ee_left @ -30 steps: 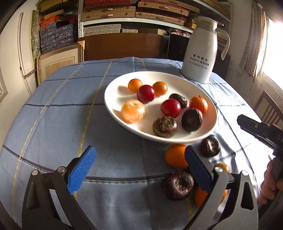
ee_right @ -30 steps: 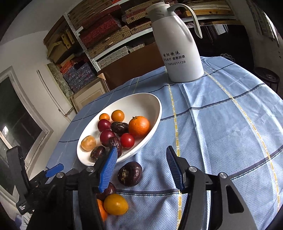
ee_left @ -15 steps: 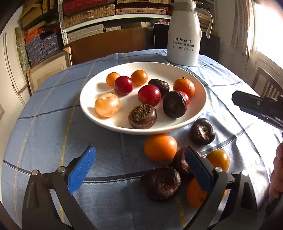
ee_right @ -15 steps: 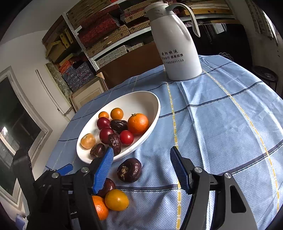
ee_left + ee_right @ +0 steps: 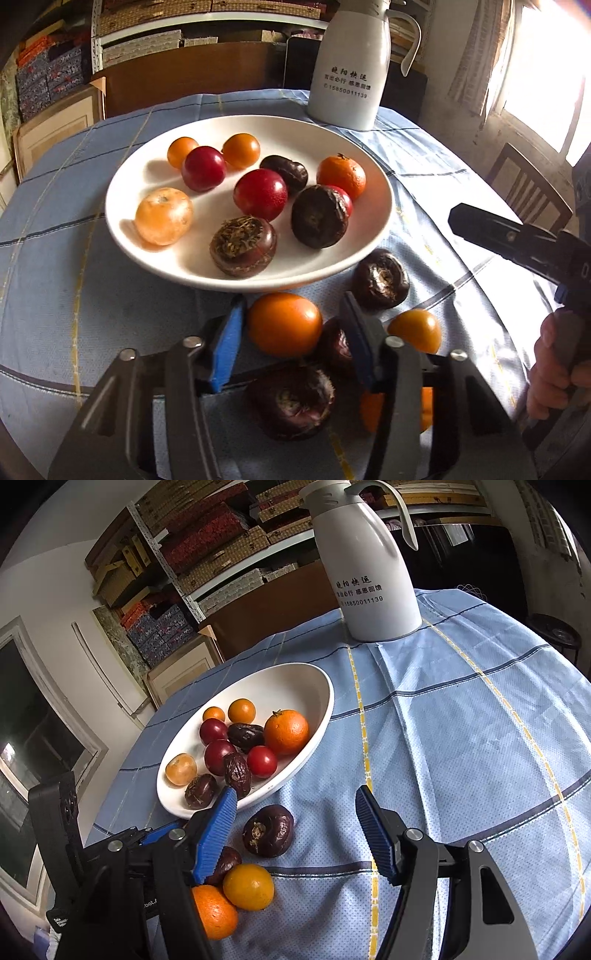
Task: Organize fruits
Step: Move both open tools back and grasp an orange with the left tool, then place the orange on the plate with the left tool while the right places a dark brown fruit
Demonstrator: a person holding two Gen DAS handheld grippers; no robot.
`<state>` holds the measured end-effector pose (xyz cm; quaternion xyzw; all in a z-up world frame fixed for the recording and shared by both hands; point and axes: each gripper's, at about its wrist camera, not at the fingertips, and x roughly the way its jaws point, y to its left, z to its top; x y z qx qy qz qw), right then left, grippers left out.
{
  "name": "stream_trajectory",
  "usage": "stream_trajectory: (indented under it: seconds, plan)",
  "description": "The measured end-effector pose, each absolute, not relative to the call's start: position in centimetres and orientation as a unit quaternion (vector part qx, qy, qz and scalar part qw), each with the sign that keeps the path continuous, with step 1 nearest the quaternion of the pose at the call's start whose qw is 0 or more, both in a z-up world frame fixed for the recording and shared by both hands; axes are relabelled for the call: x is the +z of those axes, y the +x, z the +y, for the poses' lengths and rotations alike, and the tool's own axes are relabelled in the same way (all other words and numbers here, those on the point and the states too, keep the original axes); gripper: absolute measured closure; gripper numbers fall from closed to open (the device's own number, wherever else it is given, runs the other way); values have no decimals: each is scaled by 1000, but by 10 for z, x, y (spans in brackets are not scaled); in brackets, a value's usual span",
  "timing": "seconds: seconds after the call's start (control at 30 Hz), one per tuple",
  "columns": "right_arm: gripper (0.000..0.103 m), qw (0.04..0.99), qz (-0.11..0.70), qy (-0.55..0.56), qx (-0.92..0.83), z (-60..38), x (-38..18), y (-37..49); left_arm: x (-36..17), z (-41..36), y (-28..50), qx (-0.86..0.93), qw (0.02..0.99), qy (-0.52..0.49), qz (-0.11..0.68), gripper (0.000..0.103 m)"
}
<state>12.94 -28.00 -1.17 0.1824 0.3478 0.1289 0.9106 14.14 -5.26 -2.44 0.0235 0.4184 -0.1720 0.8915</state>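
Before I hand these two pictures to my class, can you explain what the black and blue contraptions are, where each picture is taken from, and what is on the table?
No robot here: a person holds a two-finger gripper in each hand, each carrying a wide-angle camera that looks along its blue-padded fingers. One picture comes from the left gripper, the other from the right gripper.

On the blue checked tablecloth stands a white plate of small fruit: oranges, red ones and dark brown ones. Behind it is a white thermos jug. More loose fruit lies on the cloth in front of the plate.

The left gripper's fingers stand on either side of a loose orange fruit; whether they touch it, I cannot tell. The right gripper is open and holds nothing, with a dark brown fruit lying ahead of it.
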Motion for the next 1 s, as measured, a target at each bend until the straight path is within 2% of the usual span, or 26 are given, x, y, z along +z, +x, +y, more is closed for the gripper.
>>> stream_trajectory:
  seconds: [0.03,0.23,0.3,0.4,0.6,0.77,1.0]
  plan:
    - [35,910,349,182,128,-280,-13,130,-25,-51,140,-167,892,27,419,62]
    - [35,906,357,183,131,-280,-16,132,-24,-35,131,-135,897,27,420,62]
    - [35,904,362,184,135,-279,-17,133,-26,-26,128,-117,897,29,425,61]
    - [35,900,373,175,142,-274,-20,134,-34,-13,129,-91,892,24,443,51]
    - [36,895,391,139,165,-257,-25,132,-32,-9,128,-88,895,23,436,54]
    - [50,884,412,129,178,-248,-32,136,-32,-8,128,-88,895,19,436,56]
    - [56,885,424,81,173,-226,-42,146,-35,-18,130,-82,895,43,436,56]
